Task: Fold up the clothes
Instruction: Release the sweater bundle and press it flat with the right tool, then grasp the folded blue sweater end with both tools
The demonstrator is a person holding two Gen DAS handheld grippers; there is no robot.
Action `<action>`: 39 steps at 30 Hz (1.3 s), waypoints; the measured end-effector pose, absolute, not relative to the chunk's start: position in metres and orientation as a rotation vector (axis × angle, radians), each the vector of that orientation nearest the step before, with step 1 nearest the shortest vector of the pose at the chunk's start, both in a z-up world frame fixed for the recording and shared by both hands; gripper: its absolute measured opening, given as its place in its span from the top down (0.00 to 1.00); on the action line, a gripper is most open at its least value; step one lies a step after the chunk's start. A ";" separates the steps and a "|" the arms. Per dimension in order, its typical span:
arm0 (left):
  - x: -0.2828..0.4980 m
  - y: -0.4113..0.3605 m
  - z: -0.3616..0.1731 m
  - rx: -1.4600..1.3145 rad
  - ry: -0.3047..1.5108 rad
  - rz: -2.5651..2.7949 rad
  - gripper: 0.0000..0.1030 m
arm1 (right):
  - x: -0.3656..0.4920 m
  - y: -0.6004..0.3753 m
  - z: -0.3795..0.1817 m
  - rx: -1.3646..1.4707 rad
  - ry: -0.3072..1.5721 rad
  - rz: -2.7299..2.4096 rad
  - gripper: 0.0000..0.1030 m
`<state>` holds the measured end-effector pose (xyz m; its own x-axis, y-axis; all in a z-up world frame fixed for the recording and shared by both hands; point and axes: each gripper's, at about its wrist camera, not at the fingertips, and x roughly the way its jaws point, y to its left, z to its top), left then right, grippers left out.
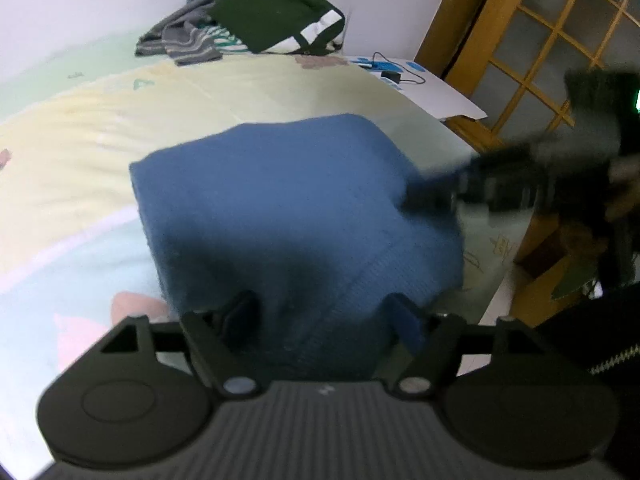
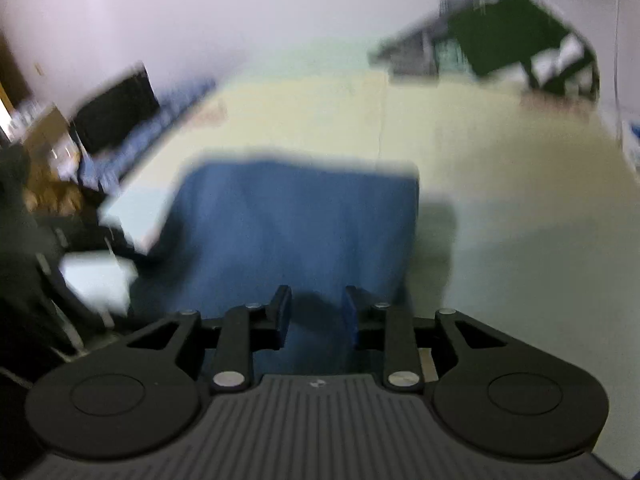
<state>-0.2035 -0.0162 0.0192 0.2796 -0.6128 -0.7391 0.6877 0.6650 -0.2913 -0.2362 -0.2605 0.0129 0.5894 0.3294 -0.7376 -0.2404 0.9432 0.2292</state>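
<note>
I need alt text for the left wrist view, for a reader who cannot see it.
A folded blue garment lies on a pastel bedsheet, with the open left claw at its near edge. The blurred right claw reaches its right edge. A pile of clothes lies at the far end.

- No word, number or brand can be read in either wrist view.
- The pastel bedsheet [image 1: 80,128] carries small printed marks, too blurred to make out.
- The white board [image 1: 440,92] at the bed's far corner has blue printed patches, not legible.
- A small pale emblem sits on the ribbed body of the right gripper [image 2: 318,312], too tiny to identify.
</note>
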 end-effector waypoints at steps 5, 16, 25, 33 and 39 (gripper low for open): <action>-0.204 -0.010 0.029 0.112 0.942 -0.879 0.34 | -0.243 -0.259 0.022 0.035 0.861 0.330 0.72; -0.169 0.038 0.026 -0.145 0.956 -0.612 0.31 | -0.243 -0.267 0.028 0.017 0.888 0.327 0.66; -0.159 0.022 0.000 -0.149 0.980 -0.546 0.14 | -0.223 -0.297 0.010 0.211 0.937 0.267 0.34; -0.151 0.025 -0.012 -0.240 1.044 -0.565 0.10 | -0.212 -0.296 -0.007 0.291 0.964 0.334 0.32; -0.154 0.002 -0.015 -0.182 1.015 -0.559 0.04 | -0.206 -0.287 -0.010 0.262 0.935 0.381 0.26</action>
